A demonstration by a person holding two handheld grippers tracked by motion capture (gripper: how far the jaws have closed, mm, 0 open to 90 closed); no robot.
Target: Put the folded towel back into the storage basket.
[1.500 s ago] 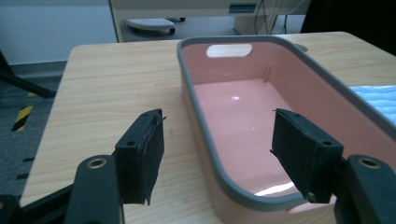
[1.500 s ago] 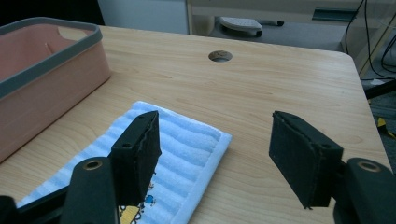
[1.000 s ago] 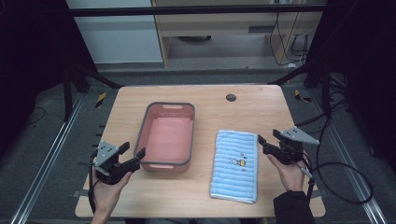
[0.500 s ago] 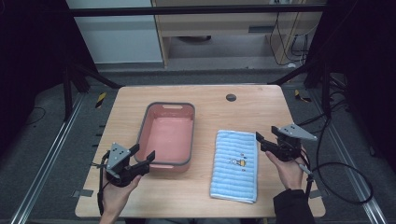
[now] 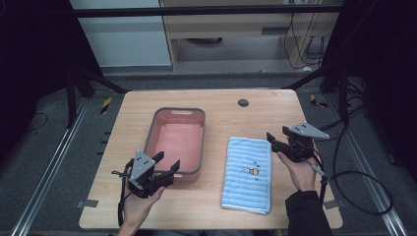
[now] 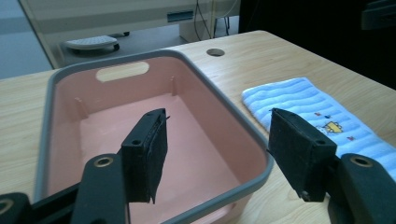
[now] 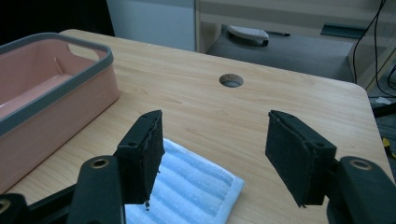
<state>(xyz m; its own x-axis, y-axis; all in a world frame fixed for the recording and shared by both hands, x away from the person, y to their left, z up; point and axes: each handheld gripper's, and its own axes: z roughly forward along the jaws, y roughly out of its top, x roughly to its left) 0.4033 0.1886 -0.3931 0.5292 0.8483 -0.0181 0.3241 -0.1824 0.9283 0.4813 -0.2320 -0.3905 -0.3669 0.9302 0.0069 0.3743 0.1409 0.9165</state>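
**A:** Fig. 1, high view. Where do my two tools stand, and what do they hold?

**B:** My left gripper [image 5: 166,166] sits at the near right corner of the pink plastic tub [image 5: 177,141]. Its jaws are wide apart, have just been closing a little, and hold nothing. In the left gripper view the tub's grey rim [image 6: 243,126] runs between them without touching either pad. My right gripper [image 5: 276,141] hangs just off the far right corner of the folded blue towel [image 5: 247,173], jaws likewise wide and empty.

**A:** And the towel itself?

**B:** It lies flat on the wooden table [image 5: 275,110], just right of the tub and apart from it, with a small embroidered motif [image 5: 250,171] facing up. In the right gripper view its far corner [image 7: 212,186] lies low between my jaws.

**A:** What could go wrong from here?

**B:** In my judgement, three things. A pinch on that corner may catch only the top layer, so the fold opens as I lift. A low approach may push the cloth along the table rather than grip it. And my left jaws, straddling the rim, could nudge or tip the light tub if they shut or swing sideways.
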